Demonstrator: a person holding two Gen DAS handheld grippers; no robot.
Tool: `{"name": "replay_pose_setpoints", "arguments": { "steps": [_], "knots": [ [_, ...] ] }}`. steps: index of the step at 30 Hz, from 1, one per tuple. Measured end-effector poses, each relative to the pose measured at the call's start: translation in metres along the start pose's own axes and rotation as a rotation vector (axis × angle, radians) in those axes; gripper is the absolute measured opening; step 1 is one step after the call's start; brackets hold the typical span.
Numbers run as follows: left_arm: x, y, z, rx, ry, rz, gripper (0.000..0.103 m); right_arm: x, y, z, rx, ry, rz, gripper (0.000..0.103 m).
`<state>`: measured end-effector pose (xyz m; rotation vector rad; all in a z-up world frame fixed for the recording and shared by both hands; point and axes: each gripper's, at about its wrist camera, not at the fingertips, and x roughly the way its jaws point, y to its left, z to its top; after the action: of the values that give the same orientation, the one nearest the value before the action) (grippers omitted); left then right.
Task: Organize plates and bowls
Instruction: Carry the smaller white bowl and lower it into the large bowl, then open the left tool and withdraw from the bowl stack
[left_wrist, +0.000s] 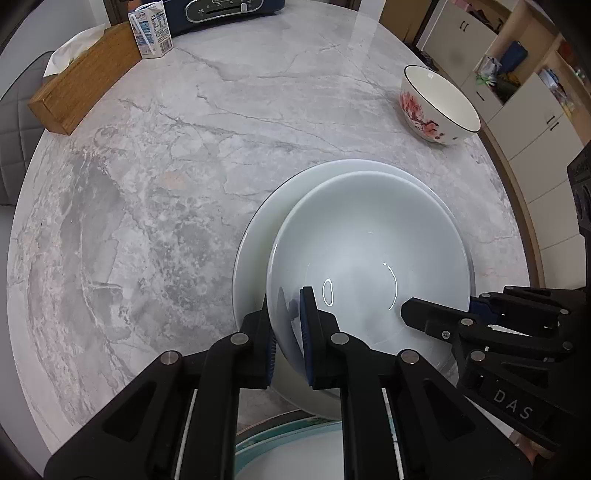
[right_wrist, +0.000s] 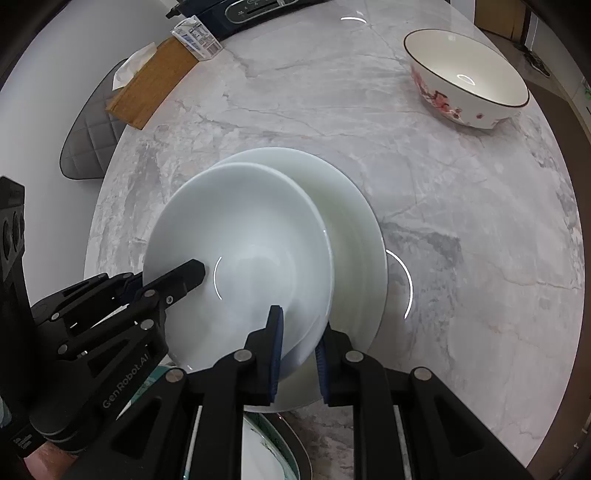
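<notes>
Together the two claws carry one white bowl (left_wrist: 365, 251), each clamped on its rim from an opposite side. From the left wrist camera, the left claw (left_wrist: 288, 332) pinches the near-left rim between its blue pads, while the right claw (left_wrist: 439, 314) grips the bowl's right edge. From the right wrist camera, the right claw (right_wrist: 297, 350) bites the near rim and the left claw (right_wrist: 166, 284) reaches in from the left. Beneath the bowl lies a larger white plate (left_wrist: 258, 236) on the marbled bench (left_wrist: 147, 184); whether they touch cannot be told. A flower-painted bowl (left_wrist: 439, 105) stands well apart, and a teal-rimmed plate (left_wrist: 295, 443) shows at the near edge.
</notes>
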<state>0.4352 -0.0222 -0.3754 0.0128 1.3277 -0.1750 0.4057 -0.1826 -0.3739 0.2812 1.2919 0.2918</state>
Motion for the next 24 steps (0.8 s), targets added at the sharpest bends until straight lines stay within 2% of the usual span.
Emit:
{"name": "replay_pose_setpoints", "arguments": {
  "steps": [7, 11, 15, 24],
  "knots": [
    [0.001, 0.0, 0.0, -0.004, -0.007, -0.005, 0.011, 0.003, 0.002, 0.001, -0.005, 0.009, -0.017, 0.019],
    [0.0, 0.002, -0.002, -0.012, -0.022, -0.029, 0.013, 0.002, 0.004, 0.0, -0.003, 0.007, -0.011, 0.025],
    [0.002, -0.004, -0.001, 0.01, -0.021, -0.032, 0.02, 0.002, 0.008, 0.0, -0.012, 0.008, -0.015, 0.032],
    [0.001, 0.0, -0.002, -0.02, -0.009, -0.063, 0.02, -0.004, 0.012, 0.001, -0.022, 0.02, -0.033, 0.035]
  ]
}}
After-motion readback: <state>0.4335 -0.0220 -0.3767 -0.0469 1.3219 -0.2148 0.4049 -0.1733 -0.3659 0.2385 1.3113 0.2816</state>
